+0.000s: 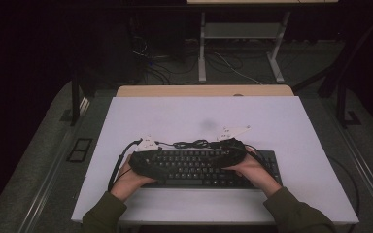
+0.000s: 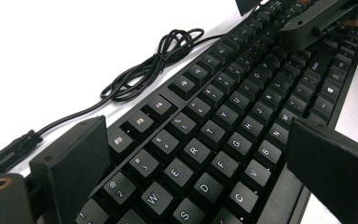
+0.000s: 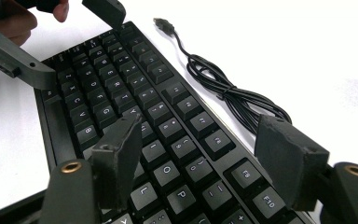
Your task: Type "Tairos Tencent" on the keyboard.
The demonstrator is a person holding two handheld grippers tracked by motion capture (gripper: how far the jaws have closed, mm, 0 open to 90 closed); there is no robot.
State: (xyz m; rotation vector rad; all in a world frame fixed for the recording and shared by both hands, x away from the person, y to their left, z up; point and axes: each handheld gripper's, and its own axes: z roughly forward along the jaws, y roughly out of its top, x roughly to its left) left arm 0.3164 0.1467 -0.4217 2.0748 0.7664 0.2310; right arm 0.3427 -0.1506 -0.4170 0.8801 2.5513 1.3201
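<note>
The left gripper (image 2: 196, 168) sits low over the left end of the keyboard (image 1: 209, 167), its jaws wide apart — one stands past the far edge by the number row, the other past the near edge, and neither pad presses on anything. The right gripper (image 3: 205, 158) mirrors it over the right half of the keys: jaws apart, nothing clamped between them, one hanging above the letter keys and the other over the far edge near the function row.

In the high view both grippers (image 1: 143, 158) (image 1: 235, 150) point inward toward each other along the board. The left hand (image 1: 128, 177) and right hand (image 1: 252, 170) come in from the near edge, forearms in dark green sleeves angled inward, wrists low and close to the table (image 1: 291, 145).

The keyboard lies flat on the white table, near the person, long side running left to right. Its cable (image 1: 192, 143) lies loosely bundled just beyond the far edge, between the two grippers, with the plug (image 3: 164, 24) free on the table.
</note>
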